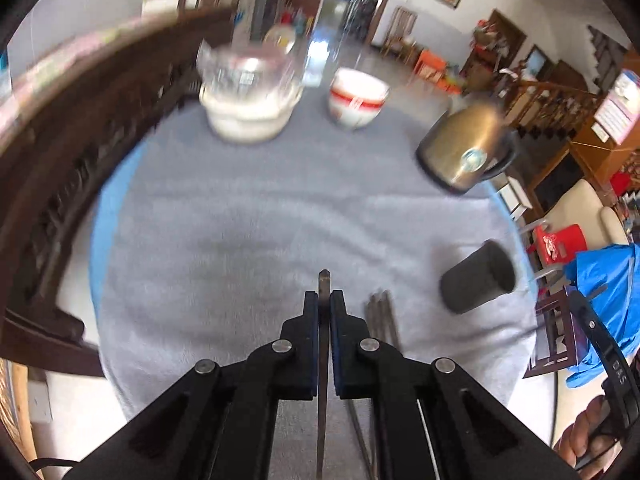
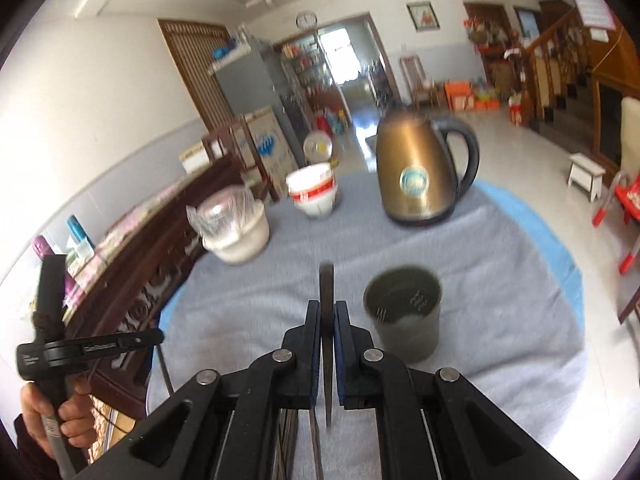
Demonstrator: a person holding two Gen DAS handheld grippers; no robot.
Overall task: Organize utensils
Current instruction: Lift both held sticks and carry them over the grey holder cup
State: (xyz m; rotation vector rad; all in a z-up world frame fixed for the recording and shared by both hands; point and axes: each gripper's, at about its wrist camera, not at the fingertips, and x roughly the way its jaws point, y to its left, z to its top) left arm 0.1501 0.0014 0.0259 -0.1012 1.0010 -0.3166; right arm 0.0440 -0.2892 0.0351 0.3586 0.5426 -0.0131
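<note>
In the left wrist view my left gripper (image 1: 324, 300) is shut on a thin metal utensil (image 1: 323, 280). Its tip pokes out just past the fingers, above the grey cloth (image 1: 240, 240). Several more metal utensils (image 1: 382, 316) lie on the cloth just right of the fingers. A dark cup (image 1: 478, 282) stands further right. In the right wrist view my right gripper (image 2: 327, 310) is shut on another thin dark utensil (image 2: 326, 284), held above the cloth. The dark cup (image 2: 404, 312) stands open-topped just right of it. More utensils (image 2: 296, 440) show below the jaws.
A bronze kettle (image 2: 420, 168) stands at the back of the table, with a red-and-white bowl stack (image 2: 314, 192) and a white bowl under a clear lid (image 2: 236, 228) to its left. A dark wooden bench (image 1: 80, 160) runs along the left. A hand (image 2: 52, 408) grips the other tool.
</note>
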